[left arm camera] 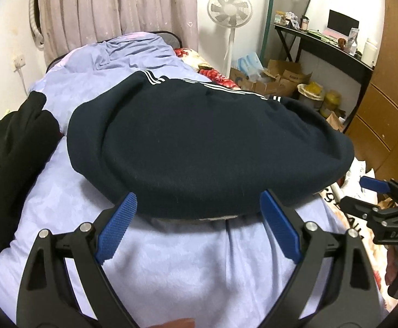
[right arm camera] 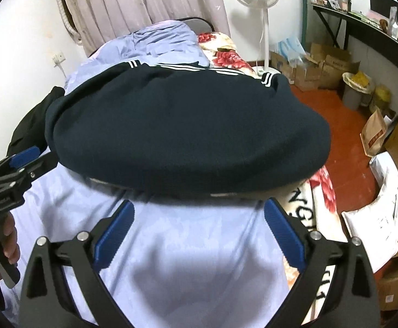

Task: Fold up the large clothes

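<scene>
A dark navy sweater with white stripes (left arm camera: 199,142) lies folded on the light blue bed sheet (left arm camera: 171,259); it also shows in the right wrist view (right arm camera: 188,131). My left gripper (left arm camera: 199,205) is open, its blue pads at the sweater's near edge, holding nothing. My right gripper (right arm camera: 199,213) is open and empty just short of the sweater's near edge. The right gripper shows at the right in the left wrist view (left arm camera: 373,188). The left gripper shows at the left in the right wrist view (right arm camera: 21,158).
A black garment (left arm camera: 13,147) lies on the bed's left side. A floral blanket (right arm camera: 319,191) hangs over the right bed edge. A white fan (left arm camera: 230,11), cardboard boxes (left arm camera: 275,79), a black desk (left arm camera: 330,46) and a wooden wardrobe (left arm camera: 390,95) stand at right.
</scene>
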`<state>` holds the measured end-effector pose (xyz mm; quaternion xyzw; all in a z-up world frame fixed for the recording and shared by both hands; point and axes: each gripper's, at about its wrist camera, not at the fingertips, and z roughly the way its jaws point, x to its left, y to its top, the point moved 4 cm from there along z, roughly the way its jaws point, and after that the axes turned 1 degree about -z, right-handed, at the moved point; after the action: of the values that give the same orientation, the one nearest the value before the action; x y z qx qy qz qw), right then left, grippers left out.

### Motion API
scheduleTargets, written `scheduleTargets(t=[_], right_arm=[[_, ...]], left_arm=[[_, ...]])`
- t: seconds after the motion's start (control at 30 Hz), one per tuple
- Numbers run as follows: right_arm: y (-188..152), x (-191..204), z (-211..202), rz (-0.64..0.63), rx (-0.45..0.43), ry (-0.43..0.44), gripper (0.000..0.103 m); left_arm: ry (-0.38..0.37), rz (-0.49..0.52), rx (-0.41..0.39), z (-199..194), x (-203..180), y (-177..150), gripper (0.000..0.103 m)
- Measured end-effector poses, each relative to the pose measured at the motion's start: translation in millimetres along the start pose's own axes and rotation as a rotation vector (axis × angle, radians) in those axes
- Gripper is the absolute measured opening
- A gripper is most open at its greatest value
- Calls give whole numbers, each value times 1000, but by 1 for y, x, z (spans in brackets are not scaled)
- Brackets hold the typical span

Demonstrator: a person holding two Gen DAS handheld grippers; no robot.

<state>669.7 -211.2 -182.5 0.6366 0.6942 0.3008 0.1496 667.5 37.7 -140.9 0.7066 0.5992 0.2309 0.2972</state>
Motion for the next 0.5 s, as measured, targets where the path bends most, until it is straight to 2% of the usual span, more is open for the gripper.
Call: scheduleTargets(t=[0.5], right_arm=[[3, 3, 0, -21, -3, -11, 94]], left_arm=[[-5, 23, -17, 0, -11, 6, 90]])
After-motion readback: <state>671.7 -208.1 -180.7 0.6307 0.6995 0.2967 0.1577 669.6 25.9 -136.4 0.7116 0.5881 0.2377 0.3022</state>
